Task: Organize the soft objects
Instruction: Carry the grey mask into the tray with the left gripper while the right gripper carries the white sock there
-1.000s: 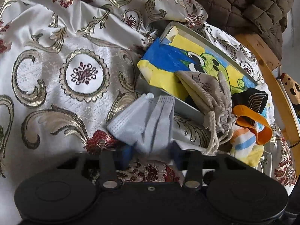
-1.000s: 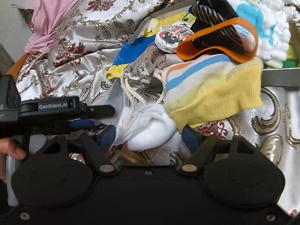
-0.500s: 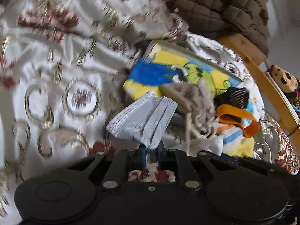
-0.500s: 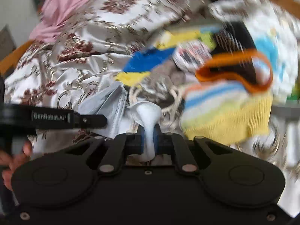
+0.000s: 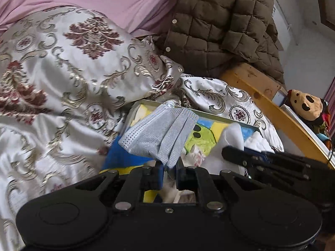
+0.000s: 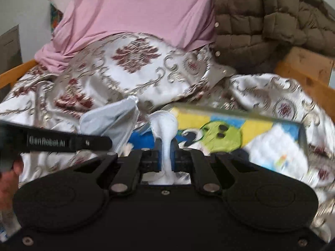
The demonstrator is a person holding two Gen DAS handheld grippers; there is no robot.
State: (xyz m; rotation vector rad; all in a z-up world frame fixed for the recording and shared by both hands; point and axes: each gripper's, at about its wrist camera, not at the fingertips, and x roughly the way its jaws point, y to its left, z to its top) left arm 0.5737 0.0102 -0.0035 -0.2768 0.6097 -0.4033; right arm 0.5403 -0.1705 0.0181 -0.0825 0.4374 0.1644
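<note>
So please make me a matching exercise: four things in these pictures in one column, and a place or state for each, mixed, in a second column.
Things:
1. mask
2. white cloth
3. jacket
4. plush toy

Places:
A. beyond the wooden rail, far right
B. pinched in the left tool
C. piled behind the patterned bedding
D. pinched in the right tool

Pairs: 1-B, 2-D, 3-C, 4-A

"GenRobot.AI" on left gripper [image 6: 117, 144]
</note>
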